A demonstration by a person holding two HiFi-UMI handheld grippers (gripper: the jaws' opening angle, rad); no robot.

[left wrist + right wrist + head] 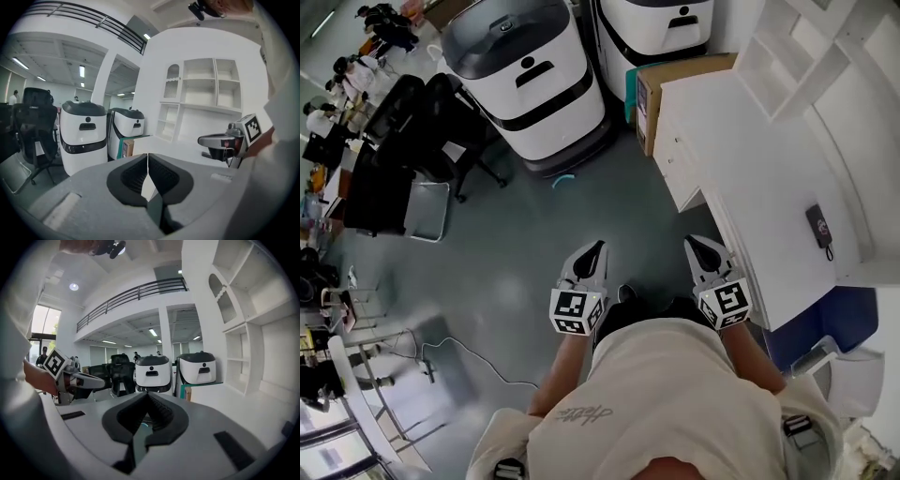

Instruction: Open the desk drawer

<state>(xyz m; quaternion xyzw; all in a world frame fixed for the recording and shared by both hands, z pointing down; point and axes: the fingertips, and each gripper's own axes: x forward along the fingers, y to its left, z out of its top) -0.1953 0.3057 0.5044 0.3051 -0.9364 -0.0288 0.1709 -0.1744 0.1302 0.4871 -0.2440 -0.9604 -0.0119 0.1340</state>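
The white desk runs along the right, and its drawer fronts face the floor aisle, all shut as far as I can see. My left gripper and right gripper are held side by side in front of the person's waist, above the grey floor and short of the desk. Both are shut with nothing between the jaws. In the left gripper view the jaws meet at the tips, with the desk top beyond. The right gripper points at the white robots.
Two white-and-black robots stand at the back, with a cardboard box against the desk's end. Black office chairs and a cable lie to the left. A small black device rests on the desk. White shelving rises behind.
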